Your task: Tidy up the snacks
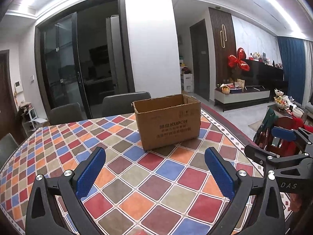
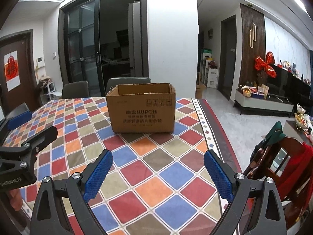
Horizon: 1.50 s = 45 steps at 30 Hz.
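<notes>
An open brown cardboard box (image 1: 169, 122) printed "KUPOH" stands upright on the table with the checked cloth (image 1: 125, 168); it also shows in the right wrist view (image 2: 141, 110). Its inside is hidden from both views. My left gripper (image 1: 155, 156) is open and empty, held above the cloth in front of the box. My right gripper (image 2: 158, 158) is open and empty, also in front of the box. The right gripper shows at the right edge of the left wrist view (image 1: 273, 143), and the left gripper at the left edge of the right wrist view (image 2: 29, 129). A small red blurred thing (image 1: 138, 232) shows at the bottom edge.
Grey chairs (image 1: 125, 101) stand behind the table's far side. A wooden chair draped with red and green clothes (image 2: 281, 156) stands right of the table. The table's right edge (image 2: 219, 133) runs close to the box. A TV cabinet (image 2: 264, 101) is far right.
</notes>
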Each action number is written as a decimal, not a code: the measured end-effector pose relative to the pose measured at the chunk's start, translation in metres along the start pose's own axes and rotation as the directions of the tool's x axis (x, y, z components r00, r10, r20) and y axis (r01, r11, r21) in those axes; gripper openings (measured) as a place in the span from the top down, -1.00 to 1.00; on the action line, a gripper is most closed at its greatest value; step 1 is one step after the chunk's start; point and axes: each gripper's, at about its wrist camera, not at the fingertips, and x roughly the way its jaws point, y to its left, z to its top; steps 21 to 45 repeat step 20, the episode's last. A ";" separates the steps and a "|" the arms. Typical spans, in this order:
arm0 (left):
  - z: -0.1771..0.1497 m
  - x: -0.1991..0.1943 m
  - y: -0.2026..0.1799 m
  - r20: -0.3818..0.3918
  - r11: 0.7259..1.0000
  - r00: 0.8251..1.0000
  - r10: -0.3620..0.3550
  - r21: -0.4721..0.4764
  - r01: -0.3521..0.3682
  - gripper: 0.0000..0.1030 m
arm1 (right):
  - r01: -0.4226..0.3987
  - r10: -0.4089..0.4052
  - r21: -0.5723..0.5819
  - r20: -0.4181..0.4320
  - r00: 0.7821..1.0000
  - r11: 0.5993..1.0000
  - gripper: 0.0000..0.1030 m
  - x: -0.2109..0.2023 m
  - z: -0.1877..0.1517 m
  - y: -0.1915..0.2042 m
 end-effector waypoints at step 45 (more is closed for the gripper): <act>-0.004 0.000 0.001 -0.003 1.000 1.000 -0.002 -0.005 0.002 -1.00 | -0.019 0.018 -0.008 -0.018 1.000 1.000 -0.84 -0.001 -0.004 0.004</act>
